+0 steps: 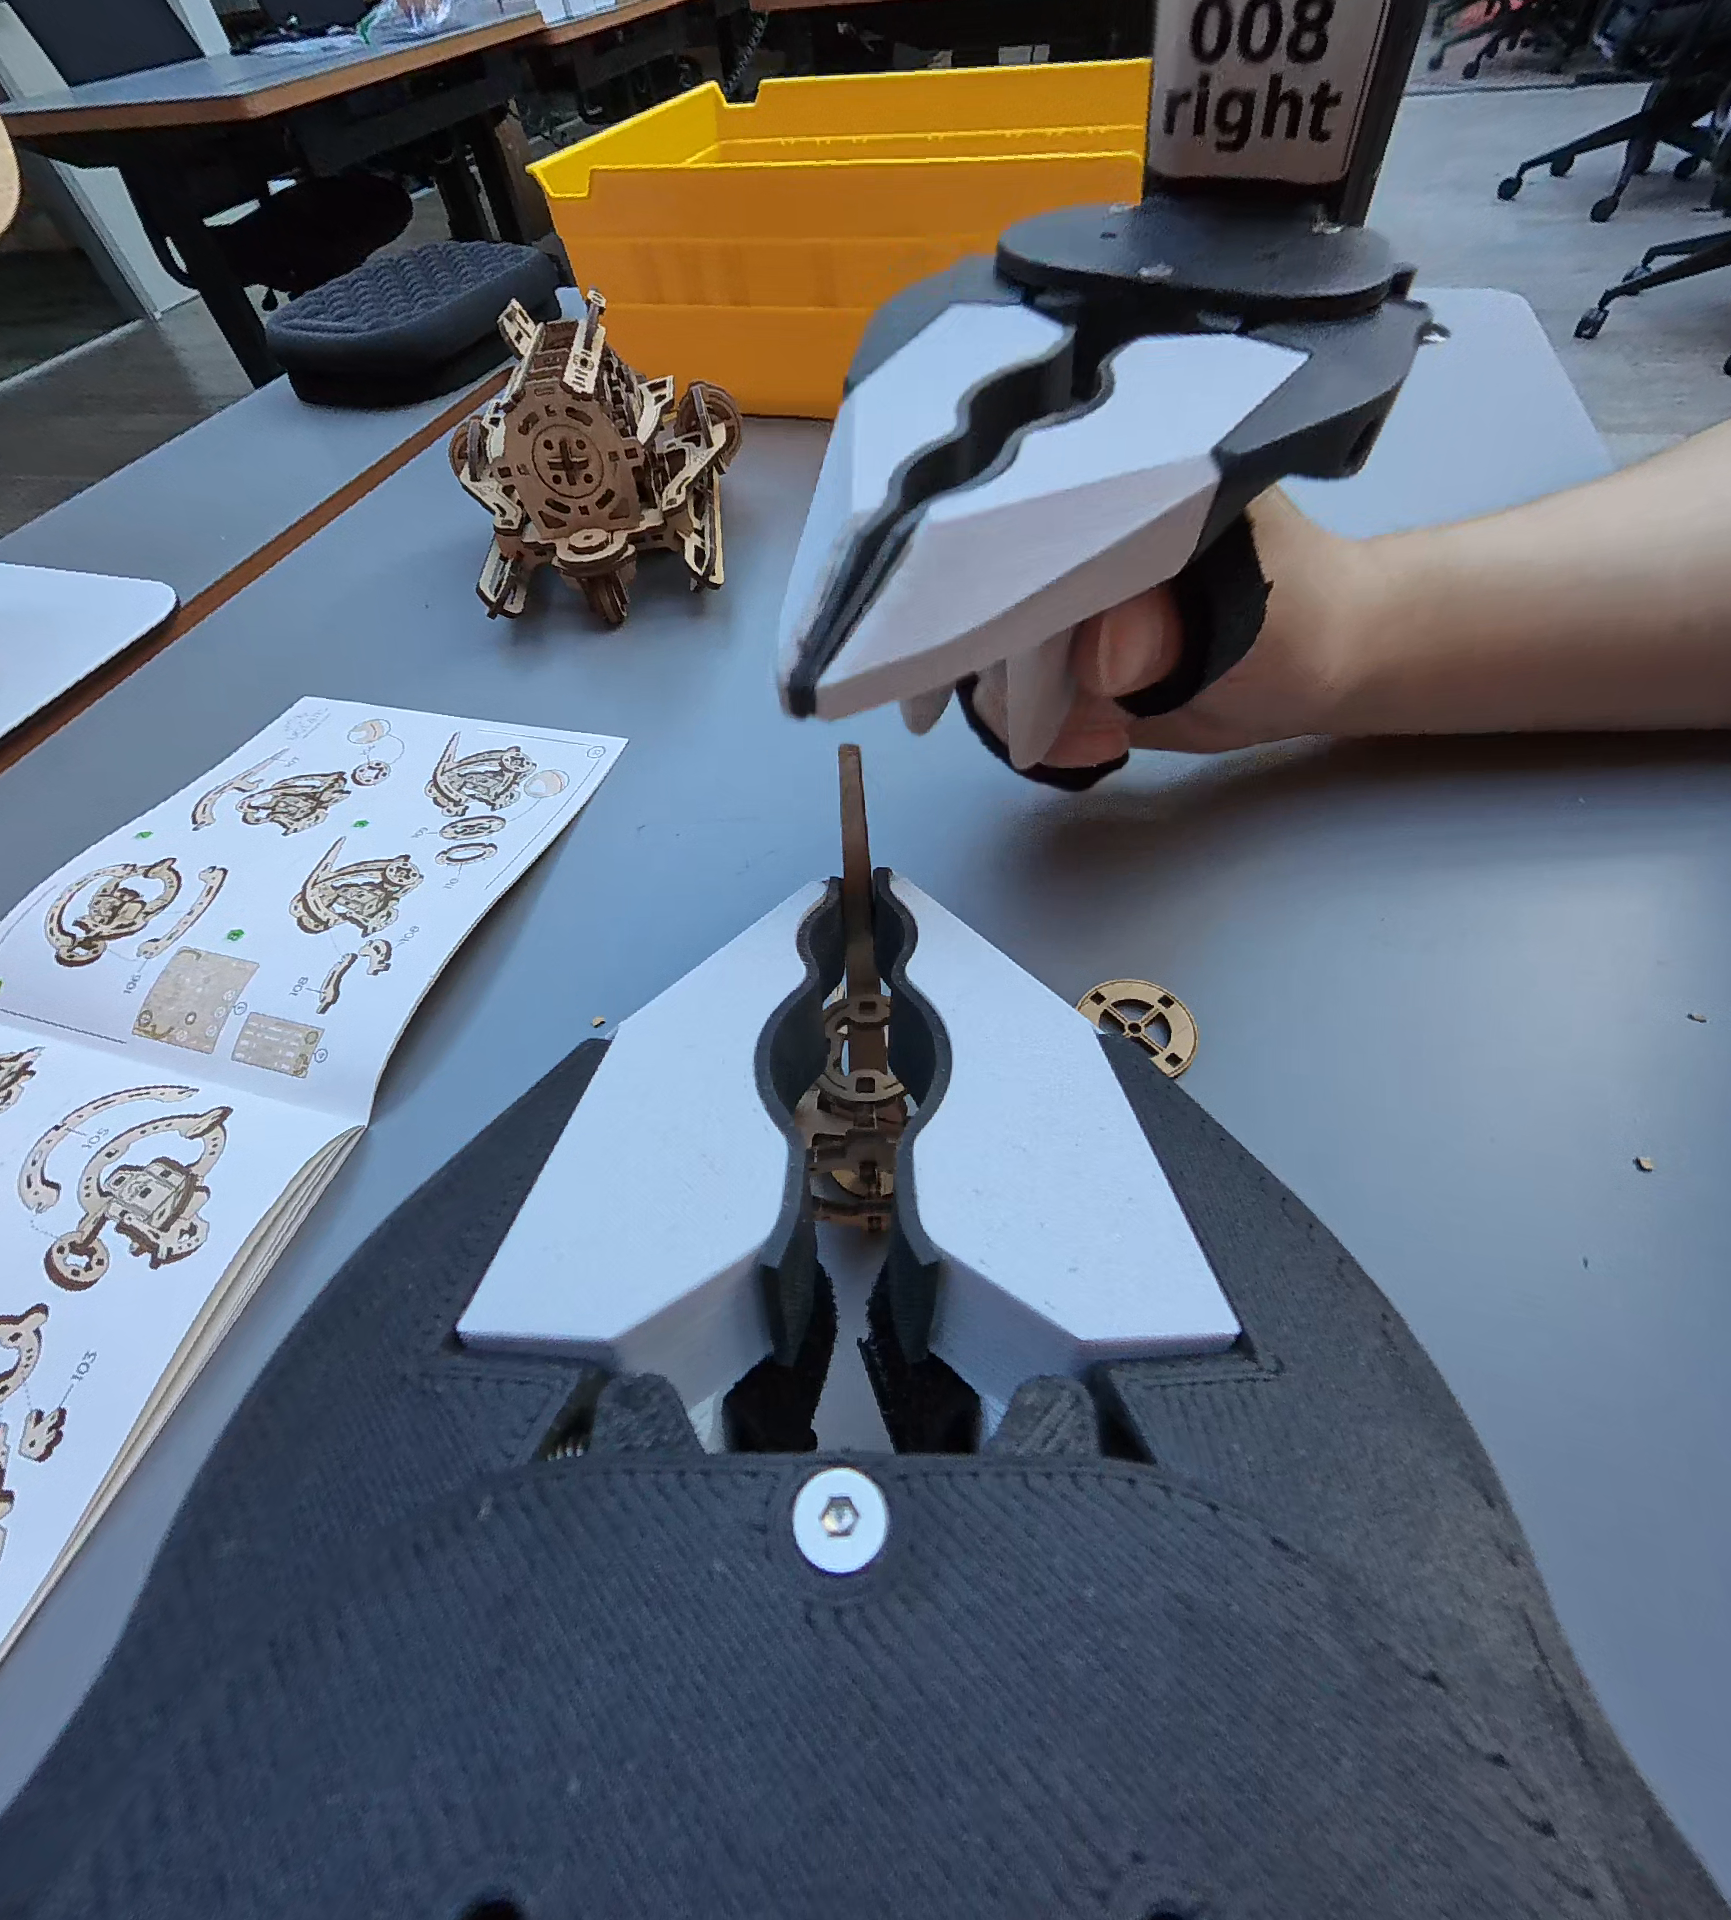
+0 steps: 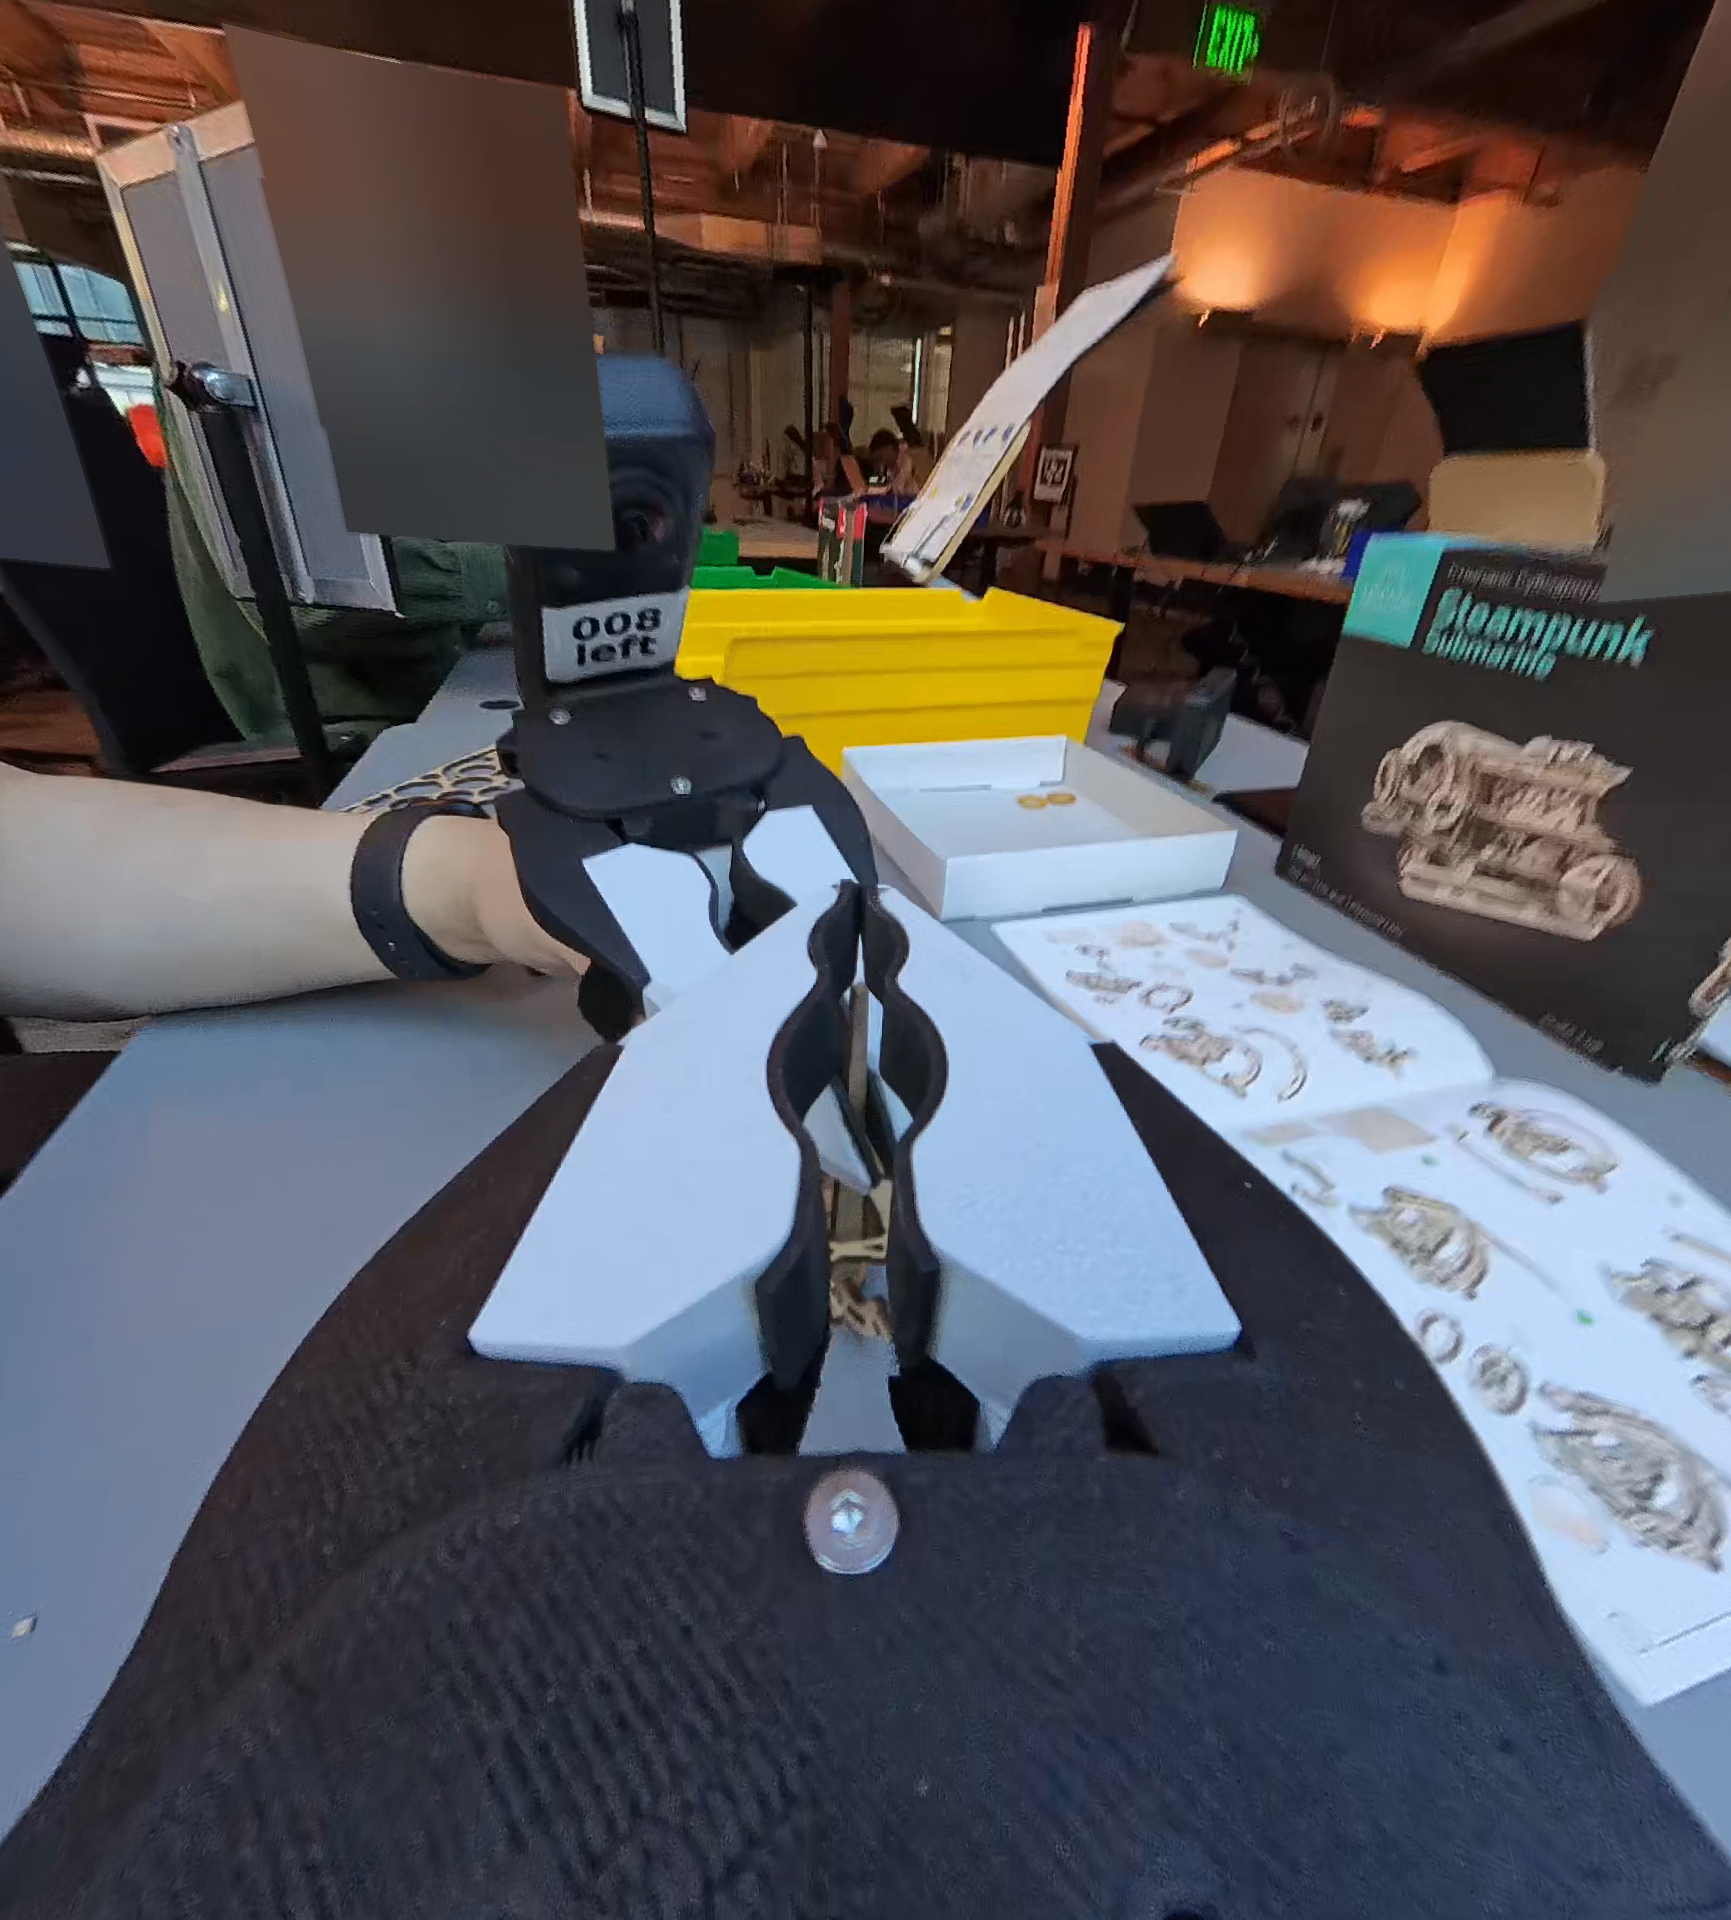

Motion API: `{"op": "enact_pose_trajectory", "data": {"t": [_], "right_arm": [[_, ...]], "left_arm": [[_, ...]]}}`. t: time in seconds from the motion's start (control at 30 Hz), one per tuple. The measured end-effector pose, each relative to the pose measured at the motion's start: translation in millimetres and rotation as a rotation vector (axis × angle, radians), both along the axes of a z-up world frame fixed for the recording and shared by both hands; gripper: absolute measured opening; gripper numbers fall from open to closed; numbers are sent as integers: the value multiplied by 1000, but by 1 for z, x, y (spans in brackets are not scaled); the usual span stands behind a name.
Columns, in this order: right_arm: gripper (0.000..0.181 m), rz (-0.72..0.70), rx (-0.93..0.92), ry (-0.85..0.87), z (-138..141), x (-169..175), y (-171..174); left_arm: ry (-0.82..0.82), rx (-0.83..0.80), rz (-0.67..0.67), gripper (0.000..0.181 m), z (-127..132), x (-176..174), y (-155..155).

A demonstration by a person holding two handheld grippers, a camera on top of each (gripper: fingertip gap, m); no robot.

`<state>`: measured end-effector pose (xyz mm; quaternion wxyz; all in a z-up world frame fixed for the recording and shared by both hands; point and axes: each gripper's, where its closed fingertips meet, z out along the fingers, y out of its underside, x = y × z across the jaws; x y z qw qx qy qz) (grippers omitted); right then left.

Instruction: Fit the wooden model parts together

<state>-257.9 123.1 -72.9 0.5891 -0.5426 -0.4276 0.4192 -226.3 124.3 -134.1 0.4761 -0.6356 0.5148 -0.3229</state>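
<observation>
My left gripper [image 1: 848, 896] is shut on a thin wooden part [image 1: 850, 821], held edge-on, with small gear-like pieces back between the fingers and its dark tip poking up past them. My right gripper [image 2: 856, 906] is shut with nothing in it. In the left wrist view it [image 1: 801, 698] hovers tilted down, its tips just above and left of the part's tip. A partly built wooden model [image 1: 591, 468] stands on the grey table behind. A round wooden disc [image 1: 1136, 1027] lies on the table to the right of my left gripper.
An open instruction booklet [image 1: 269, 935] lies left of my left gripper and shows in the right wrist view [image 2: 1360, 1143]. A yellow bin [image 1: 840, 229] stands at the back. A white tray [image 2: 1079, 883] and a black kit box [image 2: 1526, 831] stand to the right.
</observation>
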Motion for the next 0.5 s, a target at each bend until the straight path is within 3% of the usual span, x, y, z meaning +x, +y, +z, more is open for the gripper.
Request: {"op": "enact_pose_trajectory", "data": {"t": [0.1,0.17,0.23,0.3,0.43,0.5], "right_arm": [[1,-29,42,-96,-17,-4,3],[0,-5,13,-37,-7,-2,0],[0,-48,100,-25,3,2,0],[0,-26,69,-81,-13,-4,1],[0,-59,99,-15,6,1,1],[0,-49,76,-66,-9,-2,3]], "left_arm": [[-8,-8,-1,3,0,-1,0],[-7,-9,2,3,0,-1,1],[-4,-4,1,3,0,-1,1],[-2,1,1,3,0,0,0],[-9,-6,2,3,0,-1,1],[-8,-4,0,3,0,0,1]]}}
